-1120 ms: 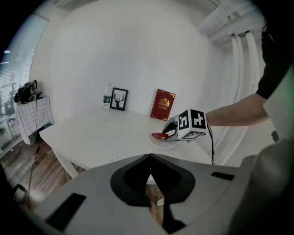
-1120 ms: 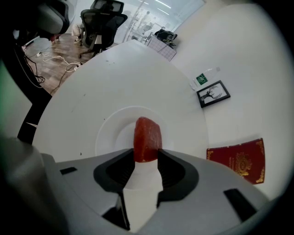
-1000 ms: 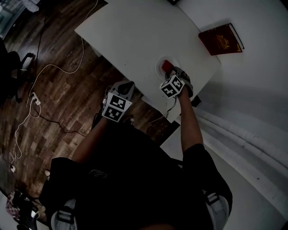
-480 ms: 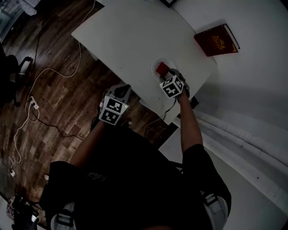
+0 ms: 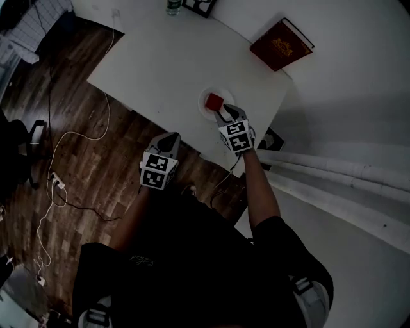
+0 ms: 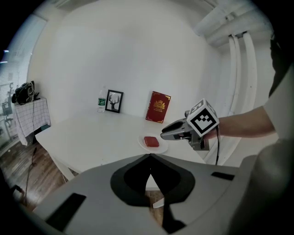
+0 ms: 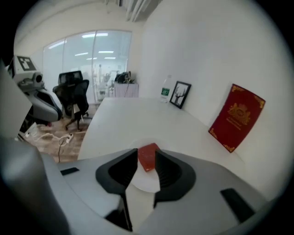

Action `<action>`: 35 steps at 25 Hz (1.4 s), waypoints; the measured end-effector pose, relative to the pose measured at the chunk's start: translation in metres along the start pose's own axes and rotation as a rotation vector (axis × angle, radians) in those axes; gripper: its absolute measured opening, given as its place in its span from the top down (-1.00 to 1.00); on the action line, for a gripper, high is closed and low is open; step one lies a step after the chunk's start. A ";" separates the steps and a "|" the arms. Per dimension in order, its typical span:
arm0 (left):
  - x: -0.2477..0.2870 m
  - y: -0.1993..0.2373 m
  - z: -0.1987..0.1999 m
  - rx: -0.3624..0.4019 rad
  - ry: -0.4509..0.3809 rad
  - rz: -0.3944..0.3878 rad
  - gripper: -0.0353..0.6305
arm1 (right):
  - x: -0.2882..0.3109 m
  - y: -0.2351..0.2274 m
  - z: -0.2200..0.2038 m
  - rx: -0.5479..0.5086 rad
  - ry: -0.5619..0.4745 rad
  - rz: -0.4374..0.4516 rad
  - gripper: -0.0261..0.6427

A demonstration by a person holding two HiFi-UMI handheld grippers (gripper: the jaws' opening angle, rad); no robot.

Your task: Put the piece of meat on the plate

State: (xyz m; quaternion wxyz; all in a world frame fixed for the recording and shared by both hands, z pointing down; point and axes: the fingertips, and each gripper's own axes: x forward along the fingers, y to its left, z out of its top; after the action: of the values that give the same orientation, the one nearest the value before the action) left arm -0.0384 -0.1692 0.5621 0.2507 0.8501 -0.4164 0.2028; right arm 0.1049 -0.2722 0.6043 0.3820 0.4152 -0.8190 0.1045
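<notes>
The red piece of meat (image 5: 213, 101) lies on the small white plate (image 5: 204, 113) near the table's front right edge. My right gripper (image 5: 225, 111) hangs just above the plate's near side. Its jaws are apart and closing, and the pads touch nothing. In the right gripper view the meat (image 7: 148, 157) shows through the gap, lying below on the plate (image 7: 143, 182). My left gripper (image 5: 170, 137) is shut and empty, held off the table's edge over the wooden floor. Its own view shows the meat (image 6: 151, 142) on the plate (image 6: 161, 148), with the right gripper (image 6: 164, 134) beside it.
A dark red book (image 5: 280, 43) leans against the wall at the table's (image 5: 160, 57) far right. A bottle (image 5: 173, 6) and a small framed picture (image 5: 202, 6) stand at the back edge. Cables (image 5: 70, 138) trail on the wooden floor to the left.
My right gripper has lifted off the plate, rolled and drawn back a little. The meat stays on the plate. The left gripper has hardly moved.
</notes>
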 end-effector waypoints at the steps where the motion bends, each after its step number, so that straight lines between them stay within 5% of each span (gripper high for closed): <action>1: 0.003 -0.002 0.003 -0.001 -0.007 -0.001 0.88 | -0.007 -0.001 0.004 0.044 -0.050 -0.020 0.62; 7: 0.003 -0.028 0.036 0.076 -0.101 0.009 0.88 | -0.086 0.001 0.019 0.260 -0.308 -0.144 0.84; 16: -0.009 -0.107 0.082 0.162 -0.273 -0.052 0.88 | -0.214 0.024 0.009 0.343 -0.534 -0.372 0.86; 25: -0.021 -0.204 0.086 0.199 -0.345 -0.133 0.88 | -0.294 0.026 -0.022 0.276 -0.584 -0.443 0.86; 35: -0.031 -0.245 0.085 0.263 -0.361 -0.148 0.88 | -0.324 0.032 -0.020 0.261 -0.644 -0.430 0.86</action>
State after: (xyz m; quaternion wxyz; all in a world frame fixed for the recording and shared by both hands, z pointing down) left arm 0.1542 -0.0719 0.4147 0.0734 0.9261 -0.3610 0.0813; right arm 0.2090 -0.0483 0.3919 0.0633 0.6335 -0.7711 -0.0098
